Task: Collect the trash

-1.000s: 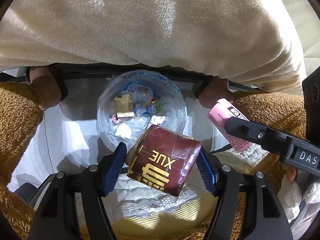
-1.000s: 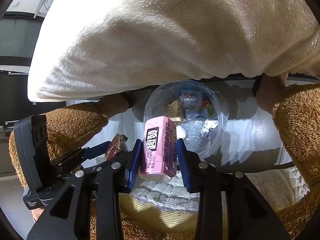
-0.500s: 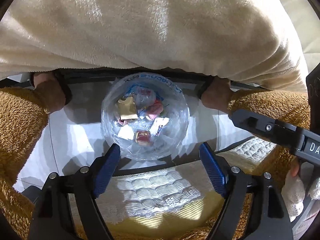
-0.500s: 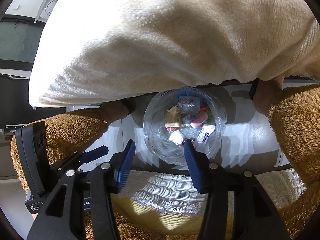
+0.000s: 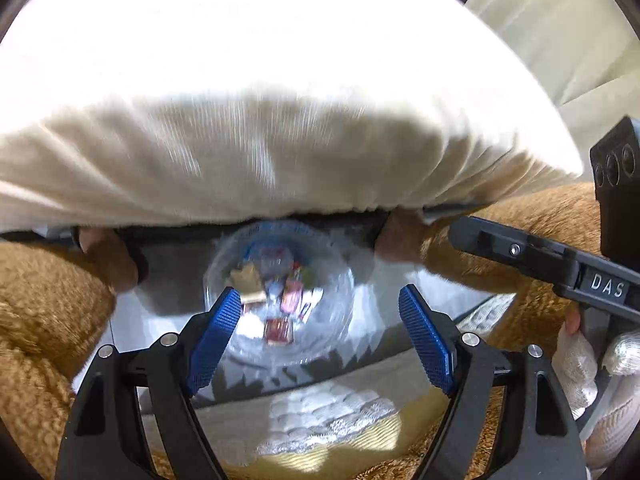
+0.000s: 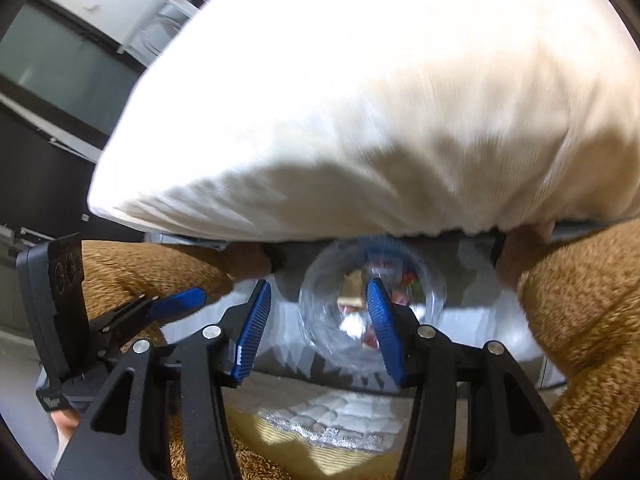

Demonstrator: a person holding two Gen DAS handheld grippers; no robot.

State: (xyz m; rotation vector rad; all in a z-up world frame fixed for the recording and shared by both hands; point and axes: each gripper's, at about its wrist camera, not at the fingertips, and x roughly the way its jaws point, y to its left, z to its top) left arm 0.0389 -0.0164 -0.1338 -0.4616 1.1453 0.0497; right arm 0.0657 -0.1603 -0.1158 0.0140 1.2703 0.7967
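A clear plastic trash bag (image 5: 340, 276) sits open on the white floor below both grippers, also in the right wrist view (image 6: 316, 308). Inside lie several wrappers, with a dark red packet (image 5: 278, 330) and a pink carton (image 5: 291, 300) on top. My left gripper (image 5: 320, 316) is open and empty above the bag. My right gripper (image 6: 318, 312) is open and empty above it too; it also shows at the right of the left wrist view (image 5: 520, 250). The left gripper's blue finger (image 6: 176, 303) shows at the left of the right wrist view.
A cream plush sleeve (image 5: 260, 100) fills the top of both views. Brown fluffy trouser legs (image 5: 36, 304) flank the bag on both sides (image 6: 580, 312). A yellow cushion with white lace (image 5: 328, 416) lies under the grippers. A white-gloved hand (image 5: 580, 364) holds the right gripper.
A second ago each gripper held an item: left the dark red packet, right the pink carton. Both opened and the items fell into the bag. Both grippers have since pulled back and upward.
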